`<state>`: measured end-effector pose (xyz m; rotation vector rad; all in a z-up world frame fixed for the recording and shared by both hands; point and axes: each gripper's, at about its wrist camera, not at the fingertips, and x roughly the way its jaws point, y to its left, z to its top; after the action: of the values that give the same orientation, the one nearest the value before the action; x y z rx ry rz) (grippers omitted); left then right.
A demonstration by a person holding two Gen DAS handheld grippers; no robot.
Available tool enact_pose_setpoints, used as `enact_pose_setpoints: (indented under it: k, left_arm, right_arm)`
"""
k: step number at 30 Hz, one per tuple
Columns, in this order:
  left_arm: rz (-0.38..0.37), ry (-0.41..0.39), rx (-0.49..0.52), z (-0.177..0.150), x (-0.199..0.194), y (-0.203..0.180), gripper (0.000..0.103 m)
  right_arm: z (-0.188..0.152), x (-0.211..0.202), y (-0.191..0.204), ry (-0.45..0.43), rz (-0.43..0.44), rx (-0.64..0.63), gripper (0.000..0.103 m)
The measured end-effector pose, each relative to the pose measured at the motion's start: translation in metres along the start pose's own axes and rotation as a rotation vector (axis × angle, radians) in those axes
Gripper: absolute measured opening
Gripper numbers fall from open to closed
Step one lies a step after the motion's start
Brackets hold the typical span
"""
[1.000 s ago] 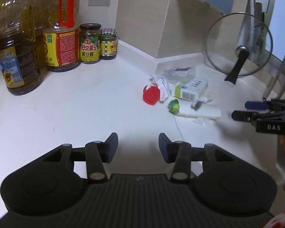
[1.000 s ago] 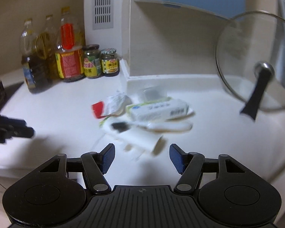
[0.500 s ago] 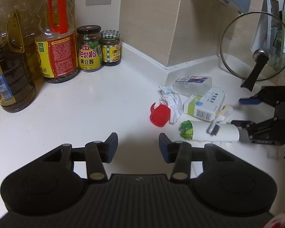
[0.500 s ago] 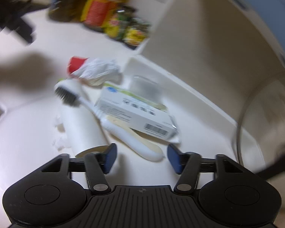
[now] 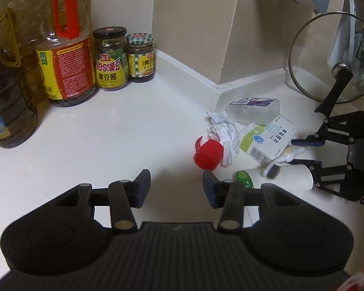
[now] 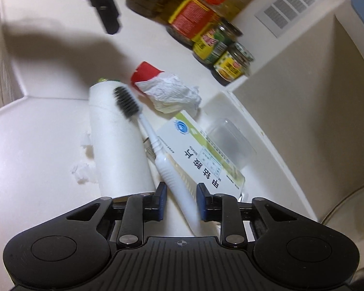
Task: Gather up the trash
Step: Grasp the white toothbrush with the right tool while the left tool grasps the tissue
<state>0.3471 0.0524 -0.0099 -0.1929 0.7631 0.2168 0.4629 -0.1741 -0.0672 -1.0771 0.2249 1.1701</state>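
Observation:
A trash pile lies in the counter corner: red cap (image 5: 208, 155), crumpled paper (image 5: 224, 133), medicine box (image 5: 269, 140), clear plastic case (image 5: 252, 108), white tube (image 6: 119, 145) and a toothbrush (image 6: 155, 140) resting across the tube. My right gripper (image 6: 181, 195) is closing around the toothbrush handle. The handle sits between the pads with a sliver of gap left. In the left wrist view the right gripper (image 5: 302, 152) reaches in from the right, turned on its side. My left gripper (image 5: 176, 184) is open and holds nothing, just short of the red cap.
Oil bottles (image 5: 68, 55) and two sauce jars (image 5: 111, 60) stand along the back left wall. A glass pot lid (image 5: 332, 60) leans at the back right. A wall corner juts out behind the pile. The counter edge (image 6: 12, 101) runs left of the tube.
My right gripper rolled onto its side, dropped to the pile and narrowed its jaws around the toothbrush handle. My left gripper moved closer to the red cap, still open.

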Motion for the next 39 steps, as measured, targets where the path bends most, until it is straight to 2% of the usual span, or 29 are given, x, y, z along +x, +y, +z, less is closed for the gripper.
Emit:
enact_pose_setpoints:
  k: [5, 9, 13, 15, 21, 29, 30, 31, 34, 39]
  left_arm:
    - [-0.019, 0.000, 0.028, 0.008, 0.013, -0.003, 0.043]
    - [-0.039, -0.003, 0.064, 0.015, 0.024, -0.009, 0.043]
    - [-0.065, -0.007, 0.103, 0.021, 0.034, -0.015, 0.043]
    - [-0.072, -0.004, 0.127, 0.024, 0.041, -0.019, 0.043]
    - [-0.122, 0.004, 0.202, 0.033, 0.064, -0.038, 0.043]
    - [-0.161, 0.044, 0.237, 0.044, 0.091, -0.056, 0.043]
    - [-0.155, 0.053, 0.242, 0.045, 0.094, -0.058, 0.041]
    - [-0.153, 0.056, 0.244, 0.045, 0.096, -0.058, 0.034]
    - [-0.157, 0.051, 0.237, 0.046, 0.094, -0.061, 0.027]
    - [-0.160, 0.001, 0.217, 0.051, 0.076, -0.062, 0.025]
  right_arm:
    - [-0.002, -0.014, -0.005, 0.014, 0.018, 0.111, 0.014]
    - [-0.006, -0.027, -0.020, 0.054, 0.055, 0.333, 0.014]
    - [-0.014, -0.040, -0.032, 0.104, 0.103, 0.617, 0.014]
    - [-0.017, -0.043, -0.030, 0.121, 0.102, 0.686, 0.014]
    - [-0.020, -0.040, -0.024, 0.115, 0.067, 0.722, 0.014]
    - [-0.028, -0.035, -0.023, 0.098, 0.071, 0.779, 0.014]
    - [-0.028, -0.035, -0.024, 0.098, 0.067, 0.787, 0.014]
    - [-0.029, -0.035, -0.024, 0.098, 0.065, 0.792, 0.014]
    - [-0.029, -0.040, -0.025, 0.086, 0.050, 0.813, 0.014]
    - [-0.030, -0.054, -0.027, 0.060, 0.005, 0.869, 0.014]
